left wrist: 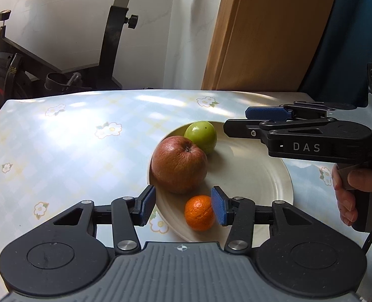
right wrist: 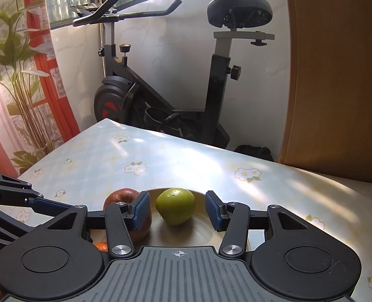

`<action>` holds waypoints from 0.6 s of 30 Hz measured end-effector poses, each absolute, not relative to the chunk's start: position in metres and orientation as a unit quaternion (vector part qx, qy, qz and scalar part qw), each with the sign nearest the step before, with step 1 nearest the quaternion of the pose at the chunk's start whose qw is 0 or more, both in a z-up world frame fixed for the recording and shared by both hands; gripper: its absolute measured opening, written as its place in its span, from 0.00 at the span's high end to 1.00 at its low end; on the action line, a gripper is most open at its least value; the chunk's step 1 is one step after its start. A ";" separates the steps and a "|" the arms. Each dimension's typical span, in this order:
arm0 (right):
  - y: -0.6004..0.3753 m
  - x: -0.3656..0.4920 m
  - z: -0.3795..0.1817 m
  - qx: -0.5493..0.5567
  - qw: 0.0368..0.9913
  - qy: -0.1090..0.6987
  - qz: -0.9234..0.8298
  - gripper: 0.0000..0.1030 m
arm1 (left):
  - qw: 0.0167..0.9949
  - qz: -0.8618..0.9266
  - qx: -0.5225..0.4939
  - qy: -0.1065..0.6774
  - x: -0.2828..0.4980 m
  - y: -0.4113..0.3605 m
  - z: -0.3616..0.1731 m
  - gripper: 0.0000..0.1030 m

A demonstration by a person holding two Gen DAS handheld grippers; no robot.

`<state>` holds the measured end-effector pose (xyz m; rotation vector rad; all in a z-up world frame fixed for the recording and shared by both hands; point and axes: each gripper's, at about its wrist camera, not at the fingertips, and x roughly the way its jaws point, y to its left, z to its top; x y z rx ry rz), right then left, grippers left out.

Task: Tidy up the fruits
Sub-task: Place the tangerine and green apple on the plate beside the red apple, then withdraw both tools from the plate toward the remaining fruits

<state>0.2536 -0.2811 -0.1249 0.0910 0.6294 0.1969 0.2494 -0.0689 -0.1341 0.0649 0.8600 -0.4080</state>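
- Fruits, three pieces, all on a cream plate [left wrist: 261,176] at centre-right of the left wrist view: red apple [left wrist: 179,164] at the plate's left rim, green apple [left wrist: 201,136] just behind and touching it, small orange [left wrist: 199,212] at the near rim.
- Left gripper [left wrist: 183,206]: jaws apart, nothing clamped. The orange lies against or just beside the right pad; the left pad stands clear over the plate's edge. Judged a release of the orange onto the plate.
- Right gripper [right wrist: 177,210]: jaws apart, empty, hovering above the plate with the green apple framed between the pads, no contact visible. Seen in the left wrist view at upper right, held by a hand [left wrist: 349,191] at the right edge.
- Worktop [left wrist: 72,138]: floral checked cover, bare left of the plate.
- Surroundings: exercise bike [right wrist: 165,95] behind the worktop, wooden panel [left wrist: 266,30] at upper right, plant [right wrist: 17,75] at left of the right wrist view.
- Obstruction: the two grippers crowd the plate; the apples touch, so lifting one could roll the other.
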 end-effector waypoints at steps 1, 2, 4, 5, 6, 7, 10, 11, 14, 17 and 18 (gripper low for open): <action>-0.281 0.247 -0.123 0.044 0.946 0.308 0.092 0.55 | 0.890 -0.197 0.030 0.411 0.247 -0.067 -0.131 0.51; -0.280 0.242 -0.122 0.043 0.947 0.306 0.088 0.55 | 0.891 -0.198 0.030 0.407 0.243 -0.065 -0.127 0.51; -0.279 0.228 -0.120 0.046 0.951 0.298 0.075 0.55 | 0.894 -0.199 0.029 0.400 0.237 -0.059 -0.118 0.51; -0.279 0.222 -0.120 0.054 0.951 0.296 0.073 0.55 | 0.896 -0.198 0.027 0.398 0.234 -0.056 -0.115 0.51; -0.278 0.216 -0.121 0.060 0.950 0.297 0.071 0.55 | 0.897 -0.196 0.024 0.396 0.231 -0.052 -0.111 0.51; -0.275 0.209 -0.123 0.063 0.950 0.298 0.068 0.55 | 0.898 -0.195 0.022 0.394 0.227 -0.048 -0.109 0.51; -0.265 0.194 -0.123 0.061 0.950 0.300 0.067 0.55 | 0.899 -0.192 0.023 0.393 0.216 -0.035 -0.104 0.51; -0.261 0.189 -0.122 0.059 0.950 0.299 0.067 0.55 | 0.899 -0.191 0.025 0.393 0.211 -0.031 -0.103 0.51; -0.247 0.176 -0.119 0.069 0.952 0.291 0.069 0.55 | 0.898 -0.191 0.026 0.396 0.197 -0.017 -0.103 0.51; -0.233 0.166 -0.119 0.079 0.951 0.289 0.075 0.55 | 0.896 -0.187 0.023 0.402 0.183 -0.001 -0.106 0.51; -0.226 0.164 -0.119 0.078 0.951 0.290 0.077 0.55 | 0.896 -0.185 0.021 0.404 0.180 0.003 -0.107 0.51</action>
